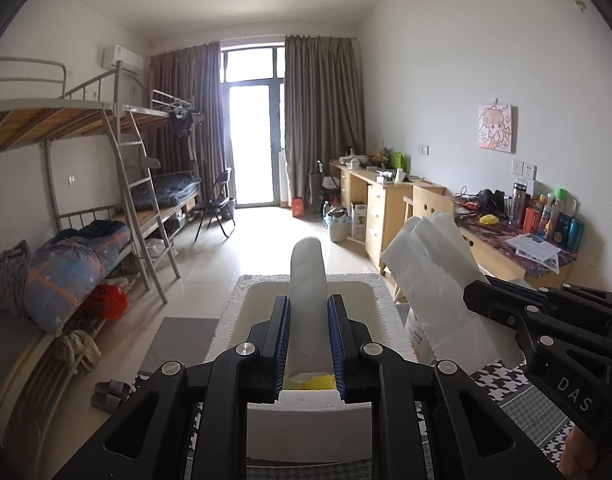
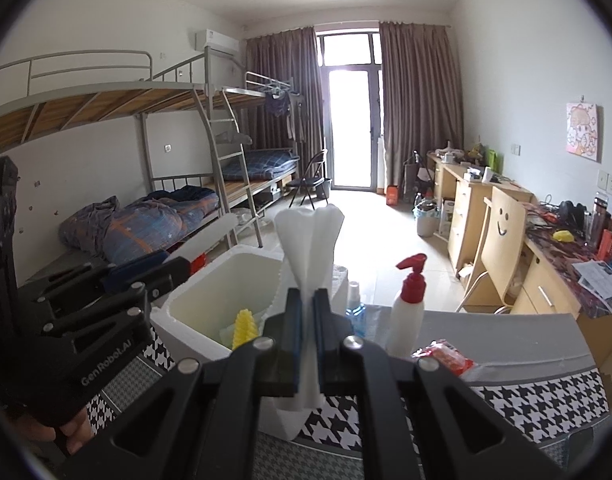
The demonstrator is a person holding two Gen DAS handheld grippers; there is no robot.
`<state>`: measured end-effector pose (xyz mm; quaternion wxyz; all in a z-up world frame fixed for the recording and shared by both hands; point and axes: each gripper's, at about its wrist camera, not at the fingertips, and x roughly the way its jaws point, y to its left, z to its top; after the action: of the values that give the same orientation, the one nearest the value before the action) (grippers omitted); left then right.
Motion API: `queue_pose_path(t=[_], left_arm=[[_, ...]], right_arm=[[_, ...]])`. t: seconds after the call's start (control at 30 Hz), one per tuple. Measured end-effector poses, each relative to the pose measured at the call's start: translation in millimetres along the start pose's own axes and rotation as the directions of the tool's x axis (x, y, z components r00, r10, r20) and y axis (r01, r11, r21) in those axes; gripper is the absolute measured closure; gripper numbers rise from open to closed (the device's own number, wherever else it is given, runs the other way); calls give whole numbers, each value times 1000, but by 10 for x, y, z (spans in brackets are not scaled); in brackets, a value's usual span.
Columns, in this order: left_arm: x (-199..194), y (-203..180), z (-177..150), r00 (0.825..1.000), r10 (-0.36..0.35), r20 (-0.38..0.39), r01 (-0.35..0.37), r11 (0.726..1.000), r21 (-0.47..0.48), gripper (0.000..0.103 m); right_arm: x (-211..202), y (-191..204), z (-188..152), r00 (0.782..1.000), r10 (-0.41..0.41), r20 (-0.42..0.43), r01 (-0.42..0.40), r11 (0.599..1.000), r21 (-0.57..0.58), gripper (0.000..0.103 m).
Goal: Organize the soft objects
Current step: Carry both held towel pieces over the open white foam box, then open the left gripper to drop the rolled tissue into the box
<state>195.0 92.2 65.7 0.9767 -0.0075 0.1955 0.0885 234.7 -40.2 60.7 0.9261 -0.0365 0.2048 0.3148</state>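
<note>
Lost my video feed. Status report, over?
Left tool clamps white roll over foam box. Right tool pinches folded white cloth. Nothing blocking.

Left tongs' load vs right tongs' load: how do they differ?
The left tongs hold a white foam roll, a smooth thick cylinder; the right tongs hold folded white tissue, thin and layered.
The roll keeps the left jaws somewhat apart; the tissue is pinched with the right jaws nearly together.
The roll keeps its round shape; the tissue fans out above the grip.
Both are white, soft, and held up over the foam box.
</note>
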Motion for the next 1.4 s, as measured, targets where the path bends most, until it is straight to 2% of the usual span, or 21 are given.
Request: queue_pose_path(t=[0.53, 1.1, 1.2, 1.23, 1.27, 1.33, 1.4], left_arm=[[263, 93, 11, 998, 30, -46, -30, 1000, -2, 83], [554, 88, 22, 994, -10, -105, 10, 1000, 2, 82], [571, 90, 1, 993, -43, -107, 42, 999, -4, 72], [563, 91, -4, 994, -26, -103, 27, 1000, 2, 63], [562, 84, -3, 995, -10, -100, 11, 1000, 8, 45], [518, 125, -1, 996, 7, -83, -7, 1000, 1, 24], [477, 166, 10, 997, 15, -70, -15, 1000, -14, 19]], right_arm=[[256, 68, 50, 999, 31, -32, -31, 1000, -1, 94], [430, -19, 92, 998, 28, -51, -27, 1000, 2, 94], [445, -33, 90, 998, 23, -53, -22, 1000, 7, 94], [445, -28, 87, 998, 18, -53, -17, 1000, 10, 94], [446, -33, 92, 998, 18, -53, -18, 1000, 13, 94], [445, -39, 96, 998, 18, -52, -17, 1000, 11, 94], [429, -42, 104, 999, 17, -49, -16, 1000, 9, 94]])
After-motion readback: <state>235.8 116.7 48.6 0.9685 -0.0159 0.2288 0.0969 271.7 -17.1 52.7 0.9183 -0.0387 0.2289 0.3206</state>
